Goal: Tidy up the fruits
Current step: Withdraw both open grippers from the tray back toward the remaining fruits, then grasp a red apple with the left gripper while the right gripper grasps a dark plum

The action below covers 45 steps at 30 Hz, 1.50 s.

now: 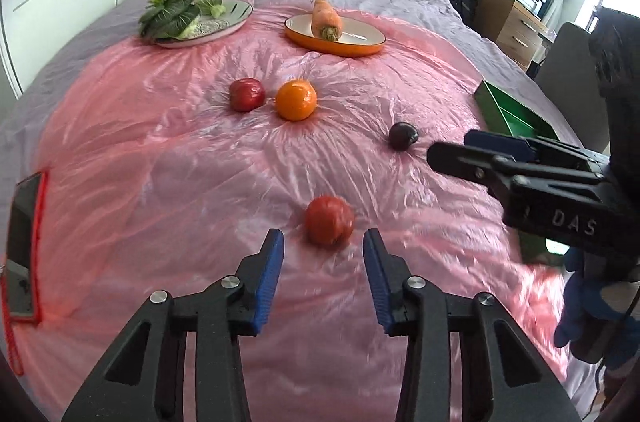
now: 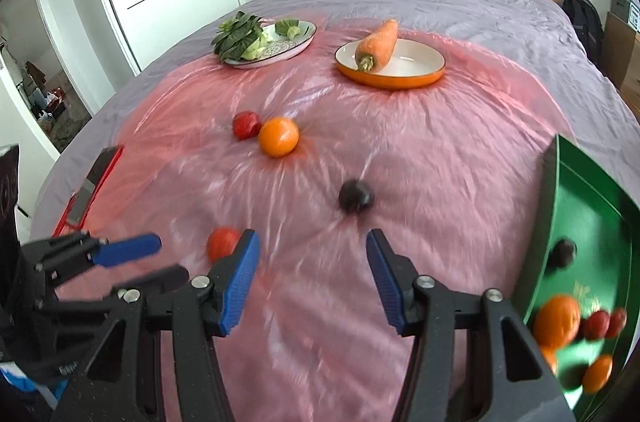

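Fruits lie loose on the pink plastic sheet (image 1: 200, 182) over the bed. The left gripper (image 1: 324, 246) hangs open, empty, just short of a red tomato (image 1: 329, 225). The right gripper (image 2: 312, 246) is open and empty too, near a dark plum (image 2: 355, 195). Farther off sit an orange (image 1: 296, 100) and red apple (image 1: 247, 94), nearly touching. The green tray (image 2: 560, 222) at the right holds more fruit.
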Motion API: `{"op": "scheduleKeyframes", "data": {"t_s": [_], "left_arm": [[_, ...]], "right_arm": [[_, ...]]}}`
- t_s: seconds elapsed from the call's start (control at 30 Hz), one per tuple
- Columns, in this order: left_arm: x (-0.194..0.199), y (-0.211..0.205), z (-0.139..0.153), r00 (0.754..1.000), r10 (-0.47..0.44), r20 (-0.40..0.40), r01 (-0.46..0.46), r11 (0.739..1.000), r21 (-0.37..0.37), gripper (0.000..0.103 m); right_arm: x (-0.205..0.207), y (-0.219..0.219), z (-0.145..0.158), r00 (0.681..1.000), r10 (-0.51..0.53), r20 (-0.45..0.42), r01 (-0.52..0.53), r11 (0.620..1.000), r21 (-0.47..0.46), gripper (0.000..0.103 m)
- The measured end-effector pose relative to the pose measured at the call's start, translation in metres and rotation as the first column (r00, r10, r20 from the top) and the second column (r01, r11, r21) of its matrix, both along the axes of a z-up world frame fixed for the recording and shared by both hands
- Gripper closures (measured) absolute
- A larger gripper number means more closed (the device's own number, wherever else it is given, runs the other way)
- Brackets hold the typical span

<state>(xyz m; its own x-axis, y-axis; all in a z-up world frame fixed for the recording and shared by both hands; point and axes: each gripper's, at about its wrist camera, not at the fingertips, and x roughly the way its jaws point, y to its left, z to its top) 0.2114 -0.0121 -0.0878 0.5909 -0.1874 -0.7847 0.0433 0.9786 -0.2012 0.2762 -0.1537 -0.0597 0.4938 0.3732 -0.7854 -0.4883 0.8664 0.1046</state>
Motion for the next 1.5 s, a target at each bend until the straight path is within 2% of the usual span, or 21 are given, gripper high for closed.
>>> {"op": "scheduleKeyframes", "data": {"t_s": [0.37, 0.57, 0.7, 0.83, 1.0, 1.4, 1.5], "left_arm": [[0.026, -0.008, -0.024, 1.000, -0.005, -0.028, 0.005, 1.000, 0.015, 0.070], [0.030, -0.012, -0.034, 0.999, -0.007, -0.042, 0.009, 1.000, 0.030, 0.070], [0.031, -0.013, -0.039, 0.999, -0.007, -0.046, 0.008, 0.999, 0.032, 0.070], [0.031, -0.012, -0.041, 0.999, -0.010, -0.045, 0.012, 1.000, 0.027, 0.072], [0.030, -0.013, -0.042, 0.999, -0.022, -0.035, 0.023, 0.999, 0.036, 0.074], [0.028, -0.011, -0.040, 1.000, -0.015, -0.026, 0.015, 1.000, 0.024, 0.075], [0.028, -0.011, -0.040, 1.000, -0.013, -0.027, 0.013, 1.000, 0.020, 0.075]], "right_arm": [[0.041, 0.008, -0.018, 1.000, 0.005, -0.011, -0.005, 1.000, -0.024, 0.001], [0.052, 0.012, -0.025, 1.000, 0.008, -0.013, -0.008, 0.999, -0.039, 0.008], [0.057, 0.013, -0.030, 1.000, 0.018, -0.019, -0.019, 0.999, -0.048, 0.016], [0.063, 0.011, -0.038, 0.999, 0.008, -0.033, -0.010, 0.998, -0.054, 0.018], [0.065, 0.011, -0.047, 0.999, 0.012, -0.043, -0.014, 0.999, -0.052, 0.029], [0.064, 0.014, -0.057, 0.998, 0.042, -0.042, -0.046, 0.995, -0.087, 0.031], [0.066, 0.011, -0.060, 0.997, 0.036, -0.063, -0.040, 0.997, -0.062, 0.030]]}}
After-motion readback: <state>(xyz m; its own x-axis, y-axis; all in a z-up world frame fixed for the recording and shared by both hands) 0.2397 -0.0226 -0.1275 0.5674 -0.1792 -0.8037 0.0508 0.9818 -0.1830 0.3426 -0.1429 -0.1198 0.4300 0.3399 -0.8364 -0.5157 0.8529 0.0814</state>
